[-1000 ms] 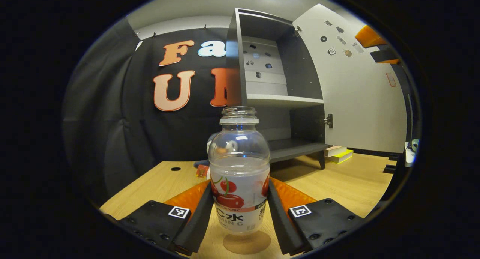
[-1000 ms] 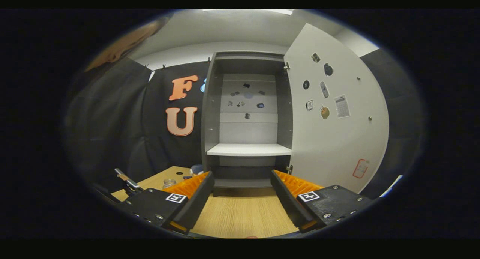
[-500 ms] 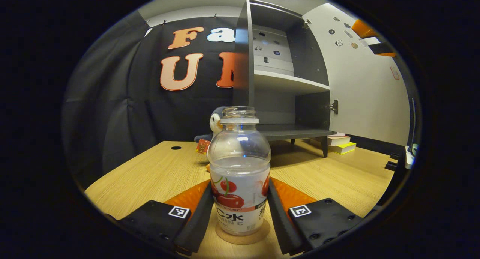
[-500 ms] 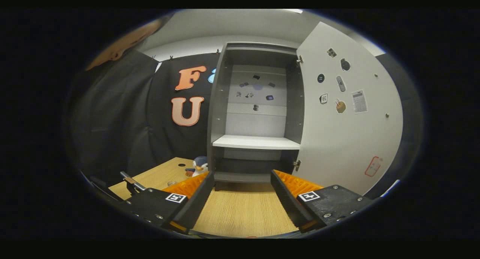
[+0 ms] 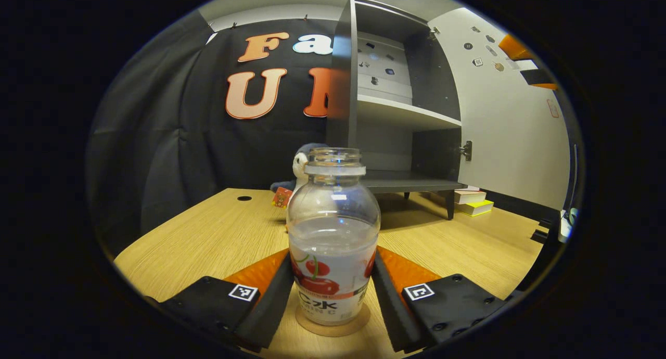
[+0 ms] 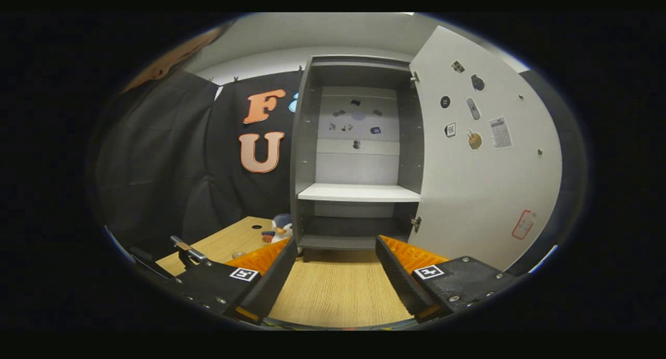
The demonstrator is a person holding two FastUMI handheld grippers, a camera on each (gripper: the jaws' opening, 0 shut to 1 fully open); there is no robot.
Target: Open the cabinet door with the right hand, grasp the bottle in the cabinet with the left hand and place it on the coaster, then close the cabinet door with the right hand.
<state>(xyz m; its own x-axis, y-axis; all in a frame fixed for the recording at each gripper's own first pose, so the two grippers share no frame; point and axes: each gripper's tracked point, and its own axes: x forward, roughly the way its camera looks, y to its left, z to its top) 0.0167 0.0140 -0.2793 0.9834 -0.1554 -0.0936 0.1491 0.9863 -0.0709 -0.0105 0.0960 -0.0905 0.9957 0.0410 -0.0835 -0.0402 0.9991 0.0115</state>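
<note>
- The left gripper (image 5: 333, 291) has both fingers pressed against the sides of the uncapped juice bottle (image 5: 333, 234), which stands upright on the round coaster (image 5: 333, 322).
- The coaster lies on the wooden table (image 5: 218, 239), in front of the cabinet (image 6: 358, 156).
- The cabinet door (image 6: 484, 156) is swung wide open.
- The right gripper (image 6: 335, 273) faces the cabinet, its fingers spread wide and holding nothing.
- A penguin plush toy (image 5: 299, 166) sits behind the bottle, just beside the cabinet.

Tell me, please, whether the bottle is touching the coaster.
Touching: in the left gripper view the bottle stands with its base on the coaster, no gap visible.
</note>
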